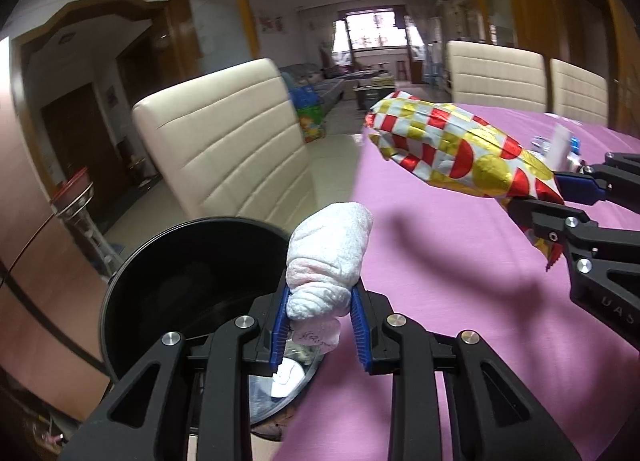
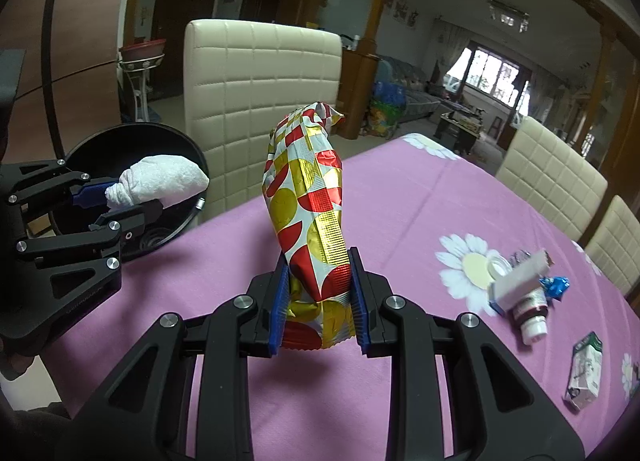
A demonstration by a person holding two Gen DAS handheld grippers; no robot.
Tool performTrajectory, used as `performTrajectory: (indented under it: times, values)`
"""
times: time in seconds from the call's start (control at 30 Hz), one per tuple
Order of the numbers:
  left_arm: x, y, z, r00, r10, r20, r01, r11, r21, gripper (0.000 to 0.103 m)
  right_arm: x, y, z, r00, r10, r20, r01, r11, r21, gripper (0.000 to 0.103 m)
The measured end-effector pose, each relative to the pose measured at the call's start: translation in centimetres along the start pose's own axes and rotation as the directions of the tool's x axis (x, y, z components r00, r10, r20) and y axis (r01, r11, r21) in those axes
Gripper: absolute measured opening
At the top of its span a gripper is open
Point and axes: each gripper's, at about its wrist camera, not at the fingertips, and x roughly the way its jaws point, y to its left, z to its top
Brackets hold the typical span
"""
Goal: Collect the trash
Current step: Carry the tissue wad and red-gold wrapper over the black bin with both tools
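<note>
Two pieces of trash are held at this moment, one in each gripper, and neither has yet been released. The left gripper point(image 1: 320, 325) has its fingers pinched on a wad of white tissue point(image 1: 330, 257), which is carried above the rim of the black bin point(image 1: 120, 281) standing at the edge of the table point(image 1: 420, 301). In the right wrist view the tissue is seen in front of the bin's open mouth, so the drop appears close; whether it is fully over the opening cannot be told. The right gripper point(image 2: 318, 309) has its fingers pinched on the lower end of a red, gold and white foil wrapper point(image 2: 310, 205), which stands upright from the fingers, clear of the pink tablecloth and nearer the middle of the table than the bin.

Some pale material is visible at the bottom of the bin, so part of the collection is judged to be done already; what it is cannot be made out.

Several items are left on the table on the right side: a small bottle with a white cap point(image 2: 530, 313), a white strip point(image 2: 520, 279) resting on it, a blue candy wrapper point(image 2: 554, 287) just beside, and a small crumpled carton point(image 2: 584, 371) nearer the table edge. The task is judged to be partly complete: two drops are pending, and further pickups are required afterwards.
</note>
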Motion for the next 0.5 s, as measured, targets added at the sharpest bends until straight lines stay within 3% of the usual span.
performTrajectory:
  times: [0.5]
  values:
    - [1.3,6.3,-1.7,0.995,0.091,-0.048,-0.096,0.989,-0.111,0.028,2.7,5.6,2.5,0.996,0.082,-0.026,-0.083,0.993,-0.079,0.029]
